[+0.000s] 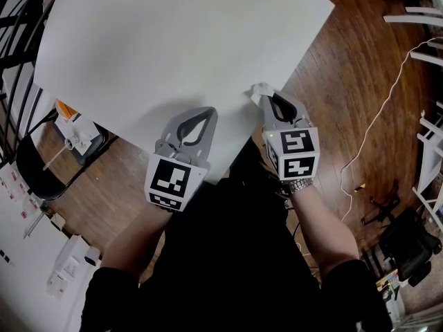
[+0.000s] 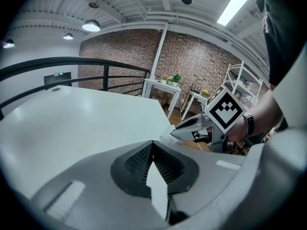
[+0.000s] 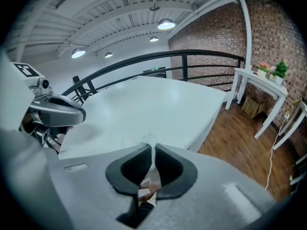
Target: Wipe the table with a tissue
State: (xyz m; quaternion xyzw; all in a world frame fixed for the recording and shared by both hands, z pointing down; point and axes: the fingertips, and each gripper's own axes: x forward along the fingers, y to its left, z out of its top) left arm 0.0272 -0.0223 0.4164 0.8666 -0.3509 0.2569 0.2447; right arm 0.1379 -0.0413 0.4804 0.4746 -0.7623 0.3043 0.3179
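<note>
The white table (image 1: 173,40) fills the upper head view. Near its front right edge lies a small crumpled white tissue (image 1: 259,92), and my right gripper (image 1: 271,97) is shut on it. In the right gripper view a bit of the tissue (image 3: 149,139) pokes out past the closed jaws of the right gripper (image 3: 152,147), low over the table (image 3: 158,104). My left gripper (image 1: 209,110) rests just to the left over the table's front edge, shut with nothing in it. The left gripper view shows that gripper's (image 2: 152,143) jaws closed, with the right gripper (image 2: 175,133) and tissue (image 2: 167,130) beyond.
A black chair (image 1: 31,171) and white boxes (image 1: 69,126) stand left of the table. Wooden floor (image 1: 346,81) lies to the right, crossed by a white cable (image 1: 374,123). Beyond the table runs a black railing (image 3: 158,56). White side tables (image 2: 160,87) stand by a brick wall.
</note>
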